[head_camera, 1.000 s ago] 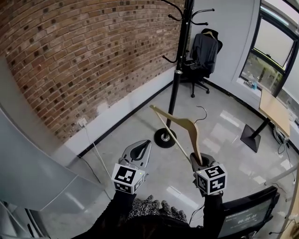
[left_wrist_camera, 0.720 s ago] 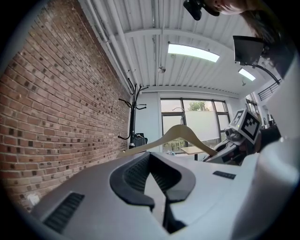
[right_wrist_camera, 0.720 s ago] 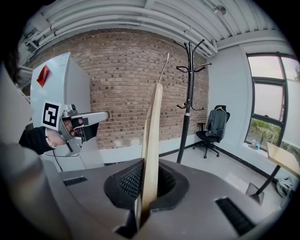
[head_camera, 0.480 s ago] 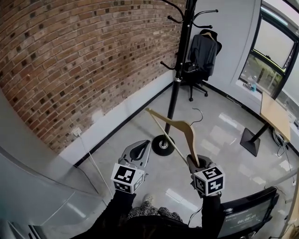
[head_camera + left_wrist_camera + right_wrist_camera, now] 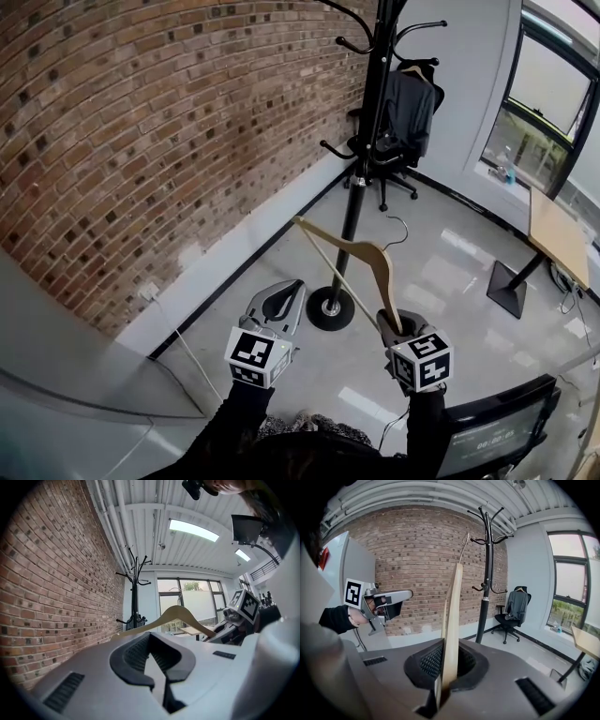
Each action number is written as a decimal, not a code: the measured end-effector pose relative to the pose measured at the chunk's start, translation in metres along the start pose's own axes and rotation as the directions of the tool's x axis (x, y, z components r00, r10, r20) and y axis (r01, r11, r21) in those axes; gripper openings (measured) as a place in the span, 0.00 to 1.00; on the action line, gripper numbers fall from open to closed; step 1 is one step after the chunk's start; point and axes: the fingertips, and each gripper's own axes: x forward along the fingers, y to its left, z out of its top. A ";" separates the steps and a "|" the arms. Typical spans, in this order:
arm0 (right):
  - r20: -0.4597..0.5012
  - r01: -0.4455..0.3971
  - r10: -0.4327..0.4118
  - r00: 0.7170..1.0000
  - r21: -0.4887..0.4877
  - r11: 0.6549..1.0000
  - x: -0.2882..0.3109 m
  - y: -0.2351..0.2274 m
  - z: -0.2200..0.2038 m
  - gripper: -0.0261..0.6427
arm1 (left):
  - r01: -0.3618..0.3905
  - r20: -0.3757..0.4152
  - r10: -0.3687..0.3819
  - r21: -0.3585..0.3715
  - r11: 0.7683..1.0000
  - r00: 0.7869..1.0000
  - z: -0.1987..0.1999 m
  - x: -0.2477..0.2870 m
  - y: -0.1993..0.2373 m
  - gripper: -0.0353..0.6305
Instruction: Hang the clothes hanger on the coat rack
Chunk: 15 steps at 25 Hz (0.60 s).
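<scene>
One step is looking done: the hanger [image 5: 362,255] is being held upright, the end of one wooden arm clamped between the fingers of the right gripper [image 5: 392,324], its wire hook [image 5: 404,225] rising above and ahead of them. The hanging itself is waiting, I judge: the rack [image 5: 360,178] is standing well beyond the fingertips, apart from the hook. The left gripper [image 5: 284,300] is idling beside, fingers together on nothing. The head view is cutting off the rack's top, and the thin hook is getting hard to trace against the floor [image 5: 450,272].

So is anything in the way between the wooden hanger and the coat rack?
Nothing visible. The right gripper holds the light wooden clothes hanger, with open space up to the tall black metal coat rack; the left gripper sits aside.
</scene>
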 end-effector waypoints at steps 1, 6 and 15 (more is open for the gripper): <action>0.002 0.000 0.000 1.000 0.003 1.000 0.005 -0.003 0.003 0.05 | 0.002 -0.002 -0.002 0.002 1.000 1.000 -0.001 0.005 0.004 0.06; -0.013 -0.004 0.004 1.000 0.007 1.000 0.024 -0.018 0.005 0.05 | 0.018 -0.017 -0.018 0.012 1.000 1.000 -0.004 0.028 0.016 0.06; -0.029 -0.115 0.114 0.993 -0.032 0.993 0.056 -0.053 0.018 0.05 | -0.047 -0.032 0.047 -0.001 0.999 0.998 -0.011 0.070 0.042 0.06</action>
